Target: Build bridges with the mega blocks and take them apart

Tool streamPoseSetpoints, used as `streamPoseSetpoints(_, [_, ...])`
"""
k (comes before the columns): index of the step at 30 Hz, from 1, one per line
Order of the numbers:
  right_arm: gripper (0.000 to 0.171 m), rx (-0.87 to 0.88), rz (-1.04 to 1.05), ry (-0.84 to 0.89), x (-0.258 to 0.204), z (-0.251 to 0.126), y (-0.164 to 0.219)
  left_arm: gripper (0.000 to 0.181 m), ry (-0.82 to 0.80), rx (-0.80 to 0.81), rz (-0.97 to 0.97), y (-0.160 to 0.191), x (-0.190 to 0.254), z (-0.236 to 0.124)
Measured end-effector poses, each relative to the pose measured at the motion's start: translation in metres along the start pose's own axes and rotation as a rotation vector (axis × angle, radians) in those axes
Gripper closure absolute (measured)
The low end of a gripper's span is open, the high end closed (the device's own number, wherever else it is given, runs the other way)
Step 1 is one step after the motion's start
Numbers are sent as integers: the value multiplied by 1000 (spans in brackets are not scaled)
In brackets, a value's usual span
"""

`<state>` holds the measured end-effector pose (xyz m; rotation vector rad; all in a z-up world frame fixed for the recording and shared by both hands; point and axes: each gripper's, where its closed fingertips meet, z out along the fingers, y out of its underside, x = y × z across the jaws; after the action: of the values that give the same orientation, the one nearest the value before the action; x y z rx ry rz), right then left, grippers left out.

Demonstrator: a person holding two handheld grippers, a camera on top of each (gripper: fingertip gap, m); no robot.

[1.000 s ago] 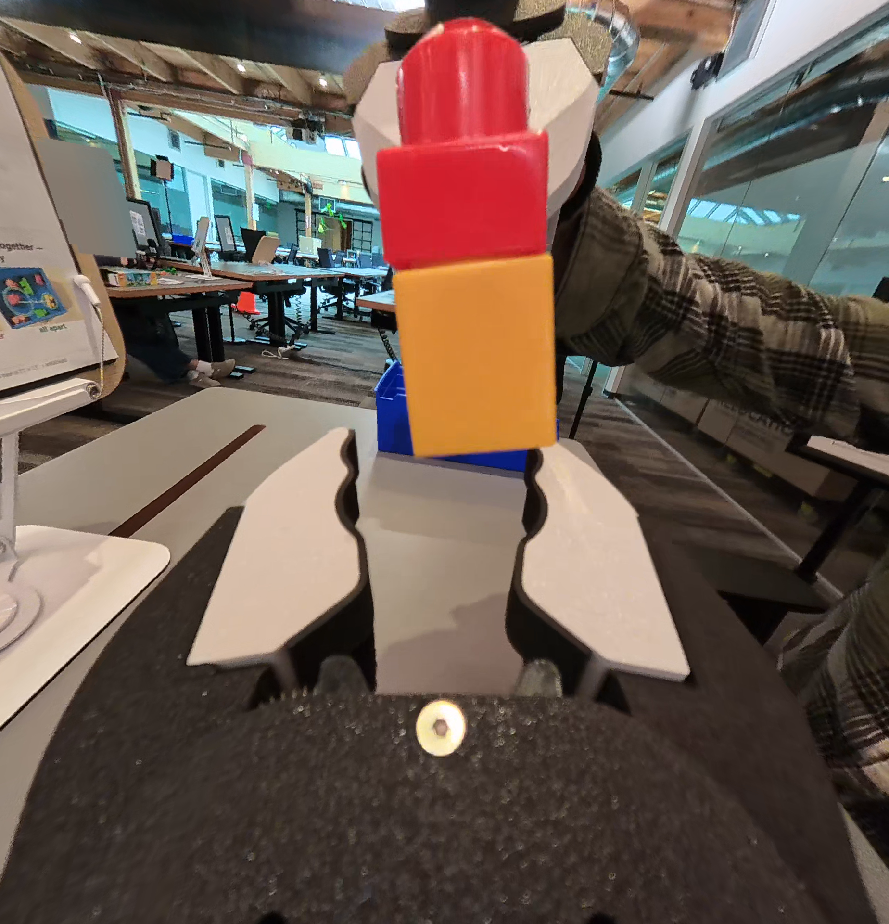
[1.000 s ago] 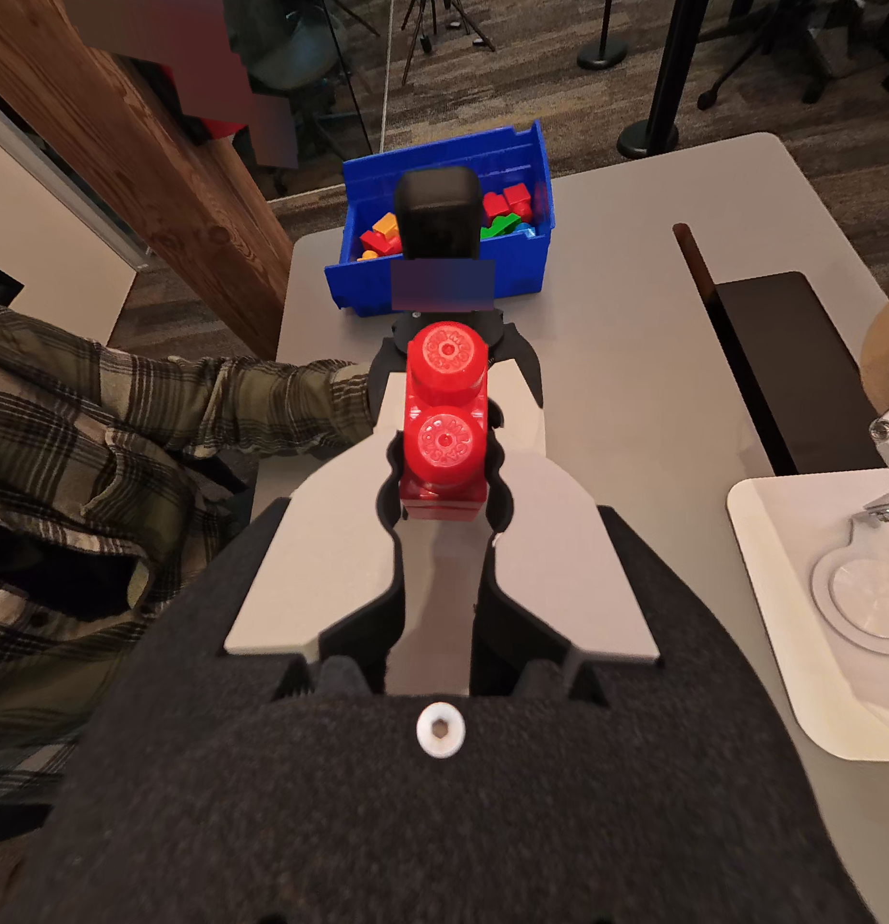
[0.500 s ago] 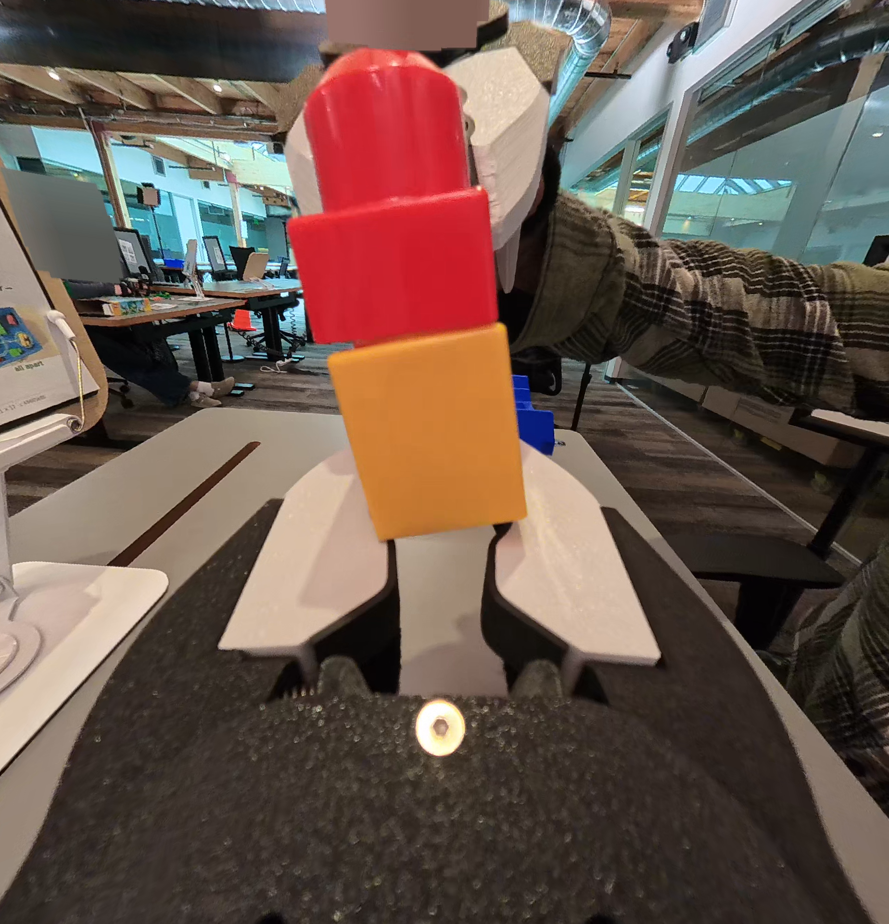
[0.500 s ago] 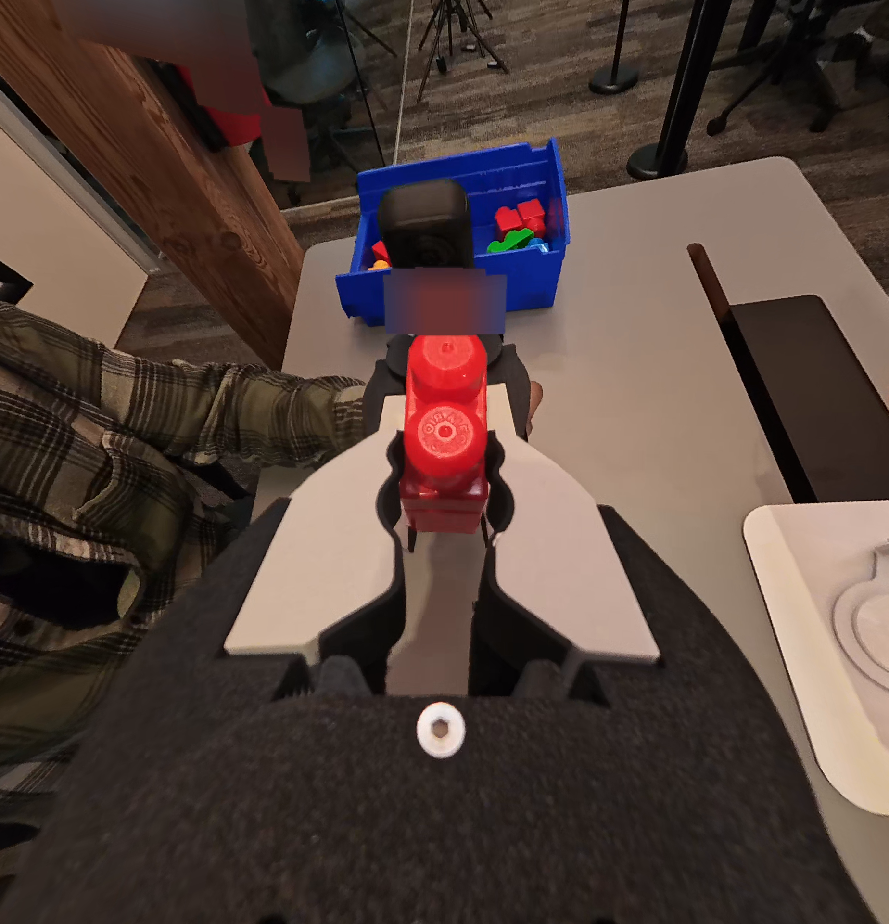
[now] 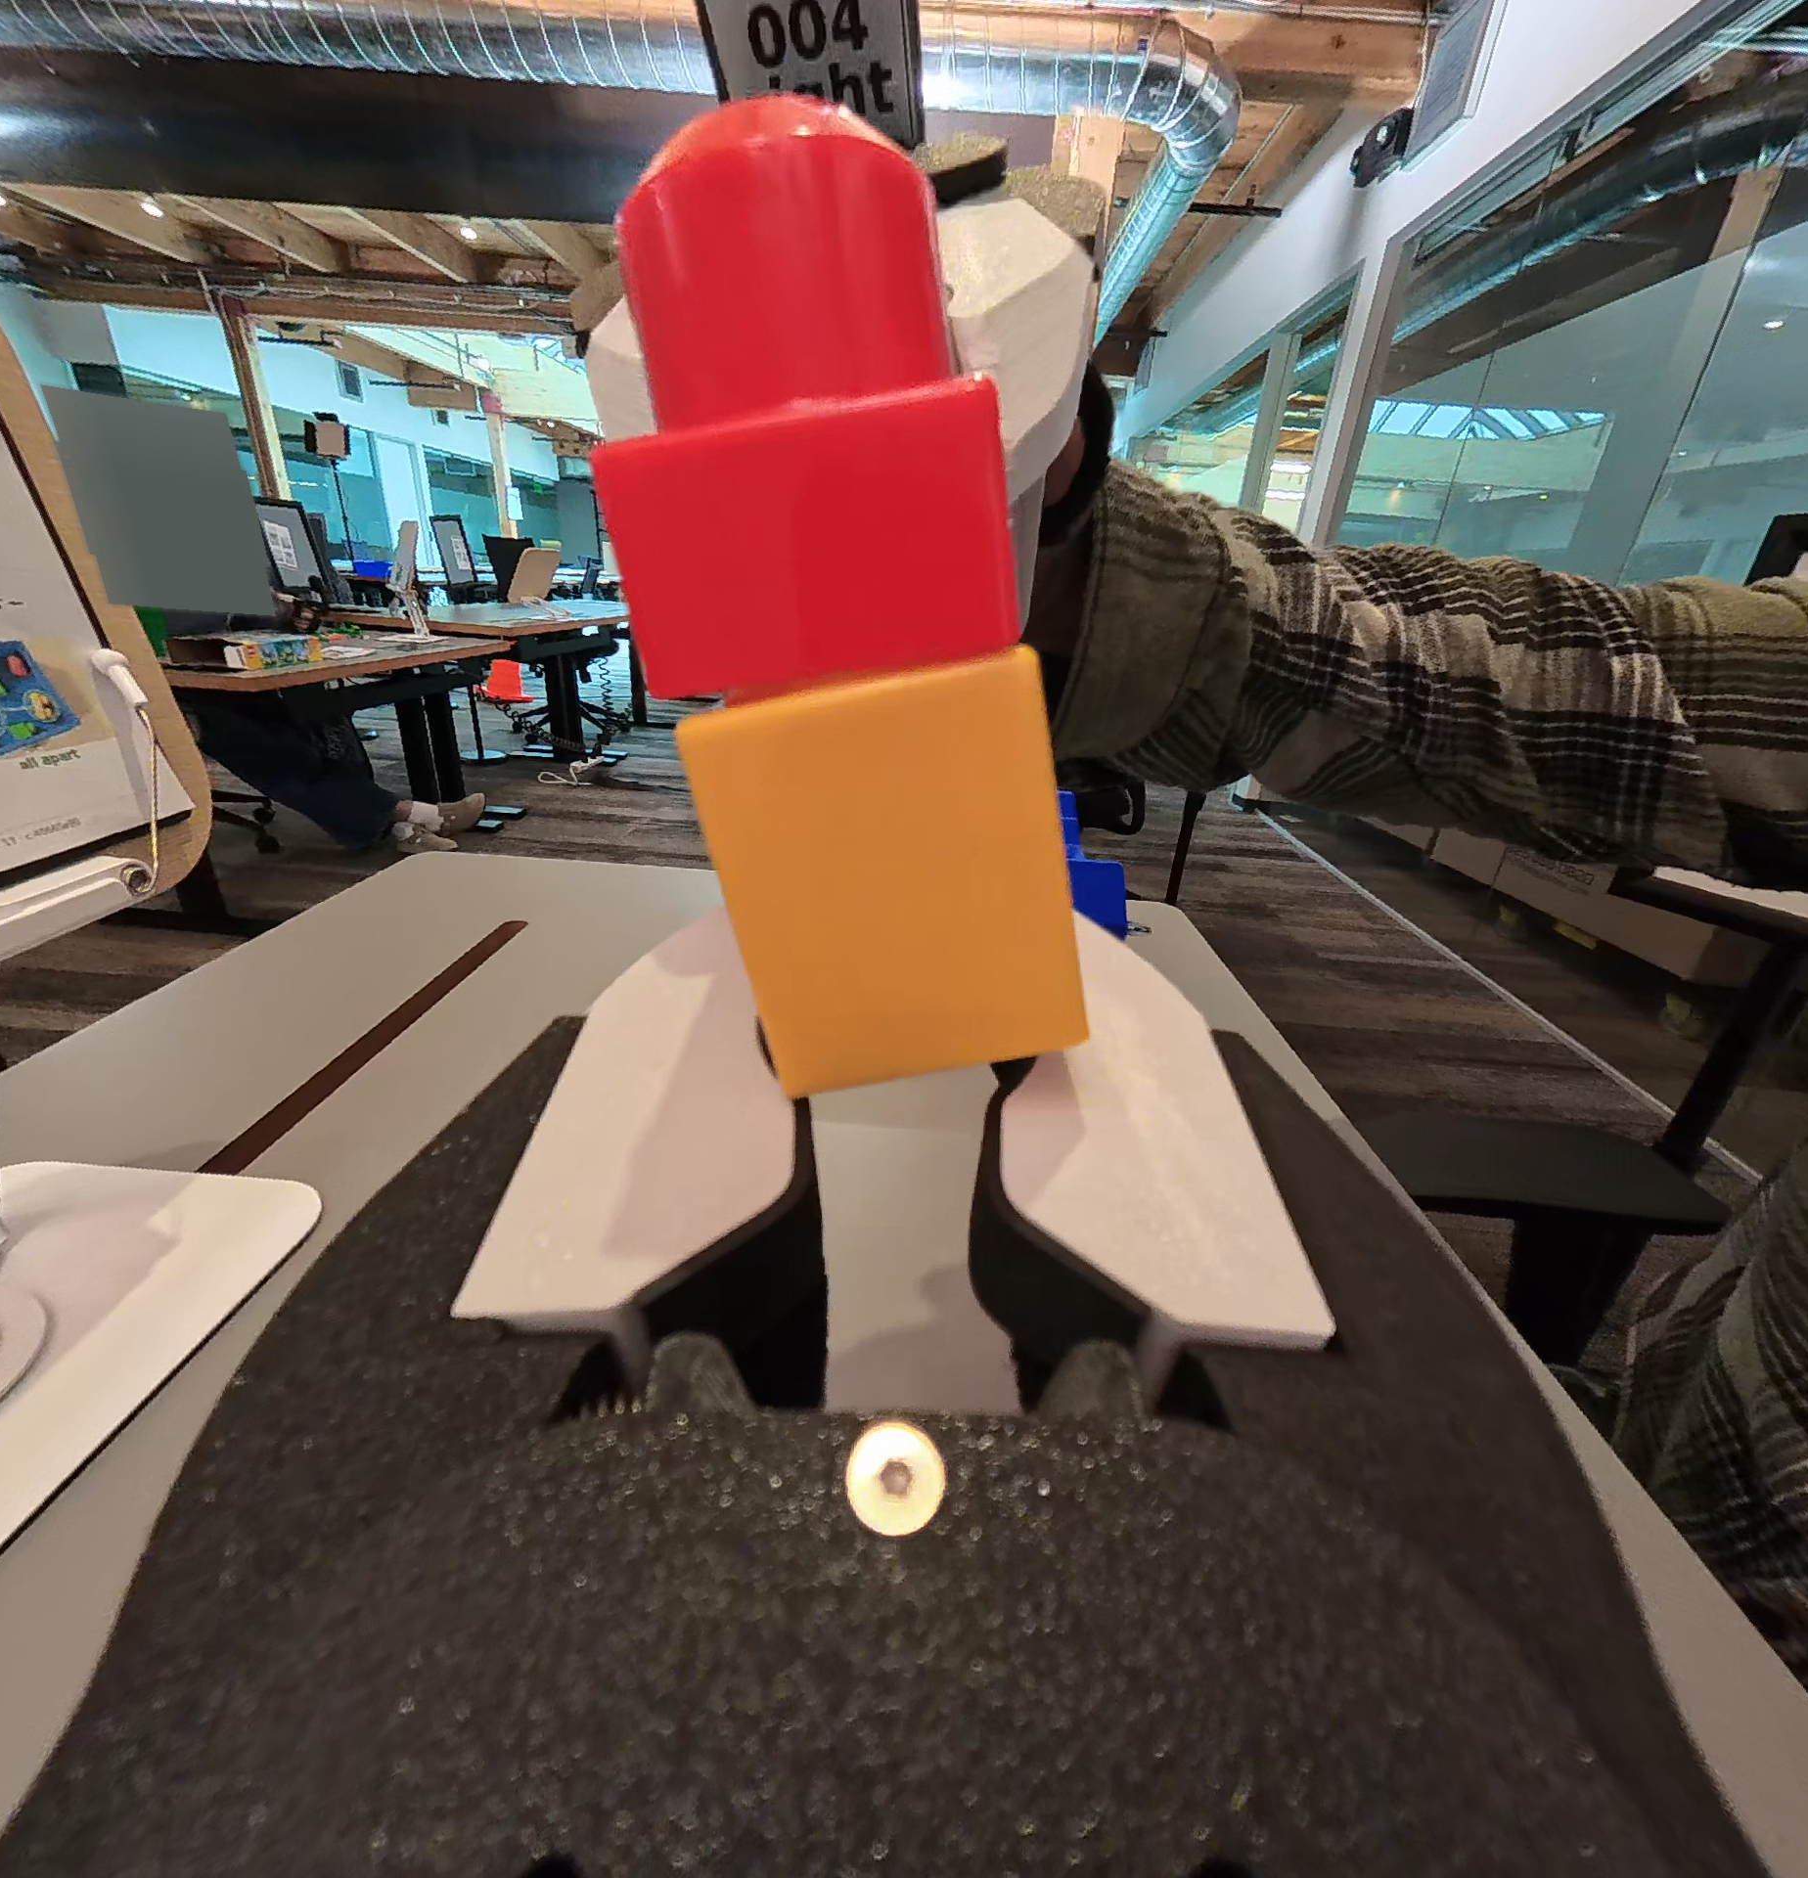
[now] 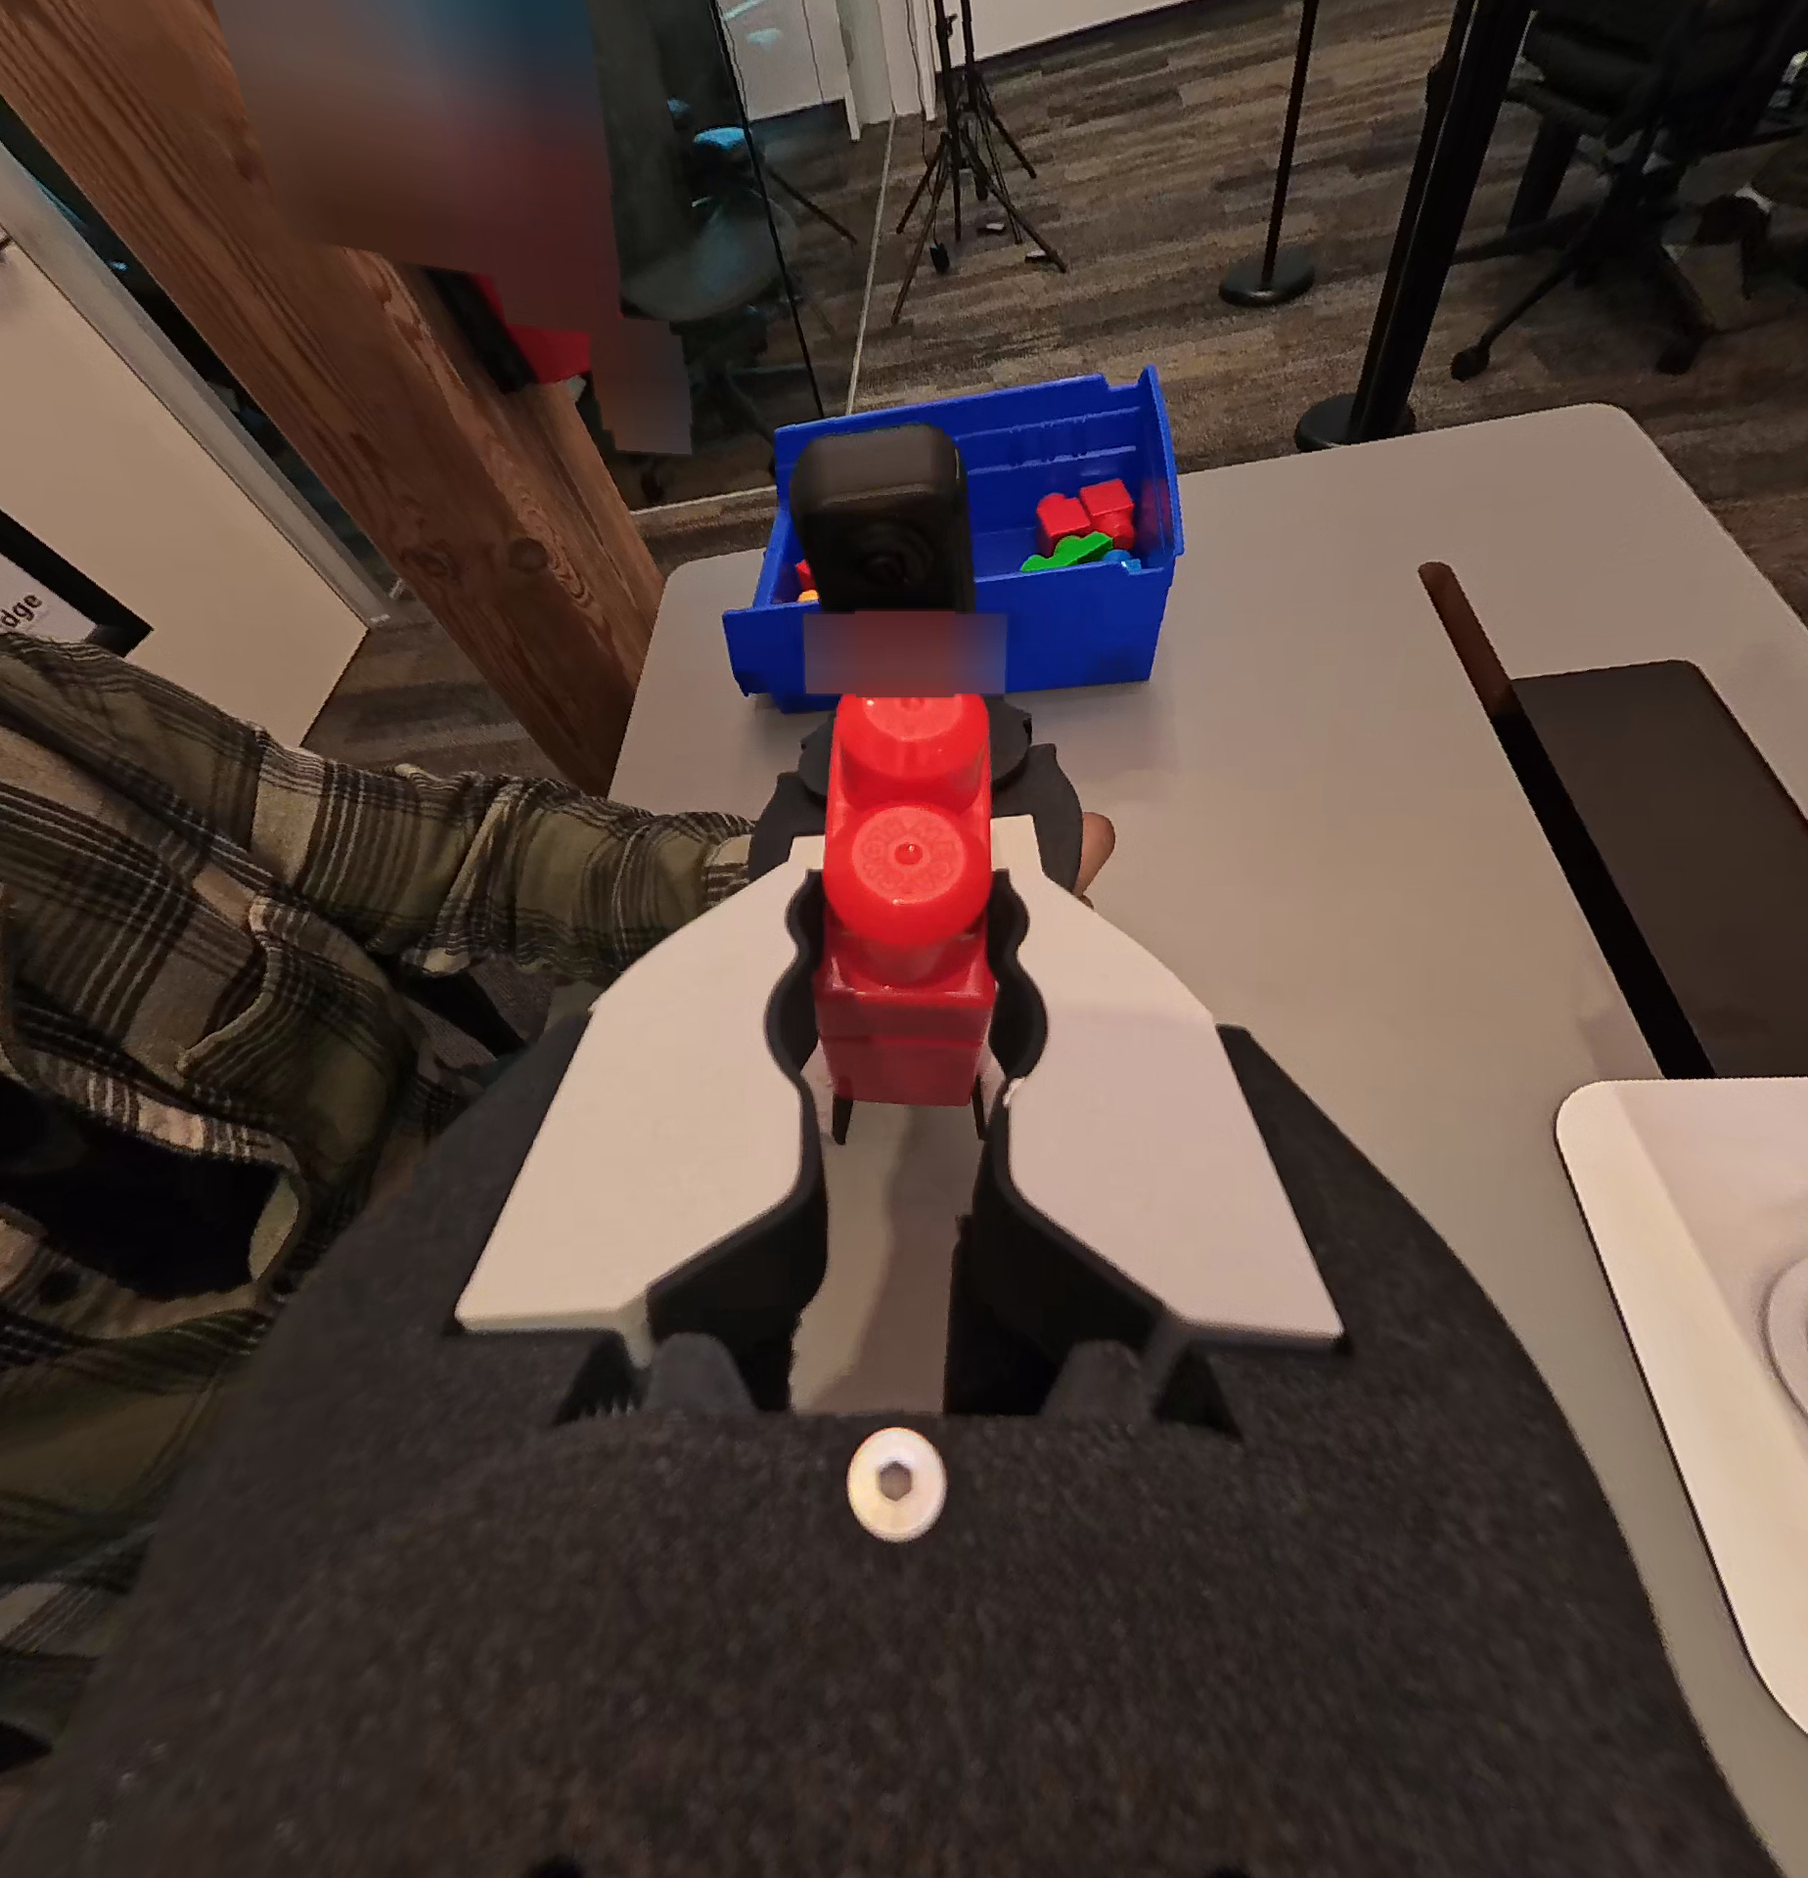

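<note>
A red mega block (image 5: 808,528) sits on top of a yellow block (image 5: 880,864), both held above the table. My left gripper (image 5: 905,945) is shut on the yellow block's lower part. My right gripper (image 6: 905,915) is shut on the red block (image 6: 905,976), whose two studs face its camera. The right gripper's white finger (image 5: 1012,335) shows behind the red block in the left wrist view. The red block is tilted on the yellow one, with a thin gap at their left seam. The yellow block is hidden in the right wrist view.
A blue bin (image 6: 1063,620) with several loose blocks stands at the far end of the grey table (image 6: 1286,813). A white stand base (image 6: 1713,1321) with an instruction sheet (image 5: 26,711) is at one side. A plaid sleeve (image 5: 1439,691) reaches in. Spacing between my two grippers at the tips: around 6 cm.
My left gripper has gone from open to shut on the yellow block. The stack has come closer to the left wrist camera, and the red block now tilts on the yellow one.
</note>
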<state>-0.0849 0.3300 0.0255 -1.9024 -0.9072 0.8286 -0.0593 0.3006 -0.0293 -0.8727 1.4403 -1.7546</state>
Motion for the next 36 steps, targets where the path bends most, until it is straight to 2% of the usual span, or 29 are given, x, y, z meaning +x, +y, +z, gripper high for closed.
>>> streamPoseSetpoints(10, [140, -35, -24, 38, -1, -4, 8, 151, 21, -33, -28, 5, 3, 3])
streamPoseSetpoints(15, [141, -88, -70, 81, -2, -11, 14, 147, 56, -70, -53, 10, 3, 9])
streamPoseSetpoints(21, [141, -53, -72, 87, -1, -23, 18, 140, 72, -115, -75, 19, 5, 15])
streamPoseSetpoints(29, [140, -40, -92, 142, 1, -60, 19, 115, 53, -164, -97, 28, 4, 14])
streamPoseSetpoints(36, [140, -51, -69, 220, 6, -116, 43, 110, 3, -134, -140, 29, 13, -17])
